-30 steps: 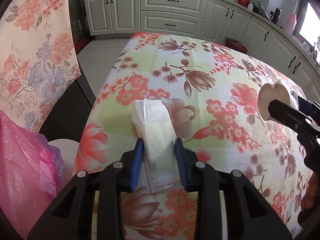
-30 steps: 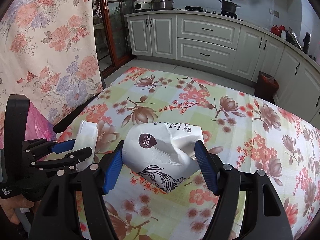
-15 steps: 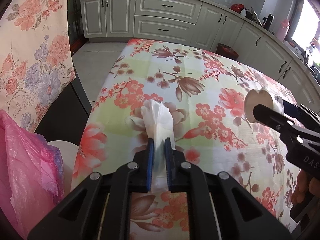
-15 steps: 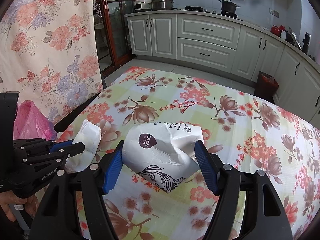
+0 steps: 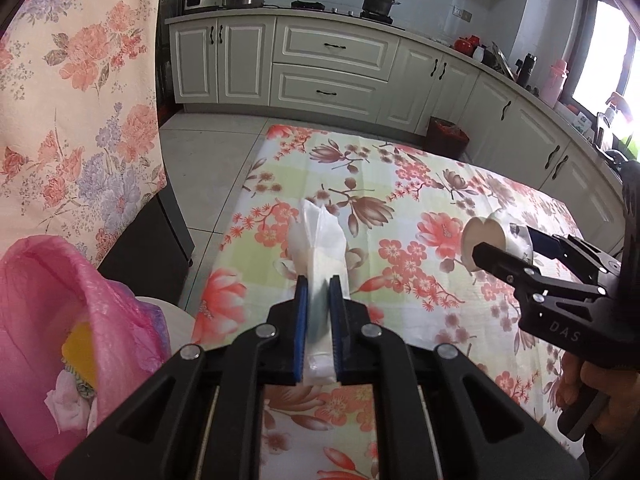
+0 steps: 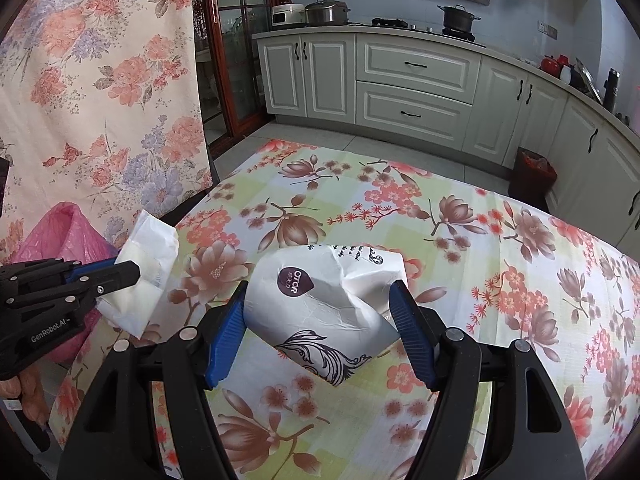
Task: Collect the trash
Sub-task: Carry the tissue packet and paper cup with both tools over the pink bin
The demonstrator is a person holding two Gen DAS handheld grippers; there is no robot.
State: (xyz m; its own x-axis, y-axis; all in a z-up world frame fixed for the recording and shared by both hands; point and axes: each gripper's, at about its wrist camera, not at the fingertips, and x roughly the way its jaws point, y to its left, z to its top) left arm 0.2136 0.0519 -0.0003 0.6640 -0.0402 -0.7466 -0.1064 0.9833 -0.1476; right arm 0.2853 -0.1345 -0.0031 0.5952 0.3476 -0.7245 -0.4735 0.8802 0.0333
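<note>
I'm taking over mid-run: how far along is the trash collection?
Done: the pink trash bag beside the table already holds some scraps. In hand: the left gripper is shut on a clear plastic wrapper, and the right gripper clamps a crumpled white paper cup. Left: both pieces must go into the bag. No other trash shows on the floral tablecloth.

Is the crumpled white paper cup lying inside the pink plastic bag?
No. The crumpled white paper cup sits between the right gripper fingers above the floral tablecloth.
</note>
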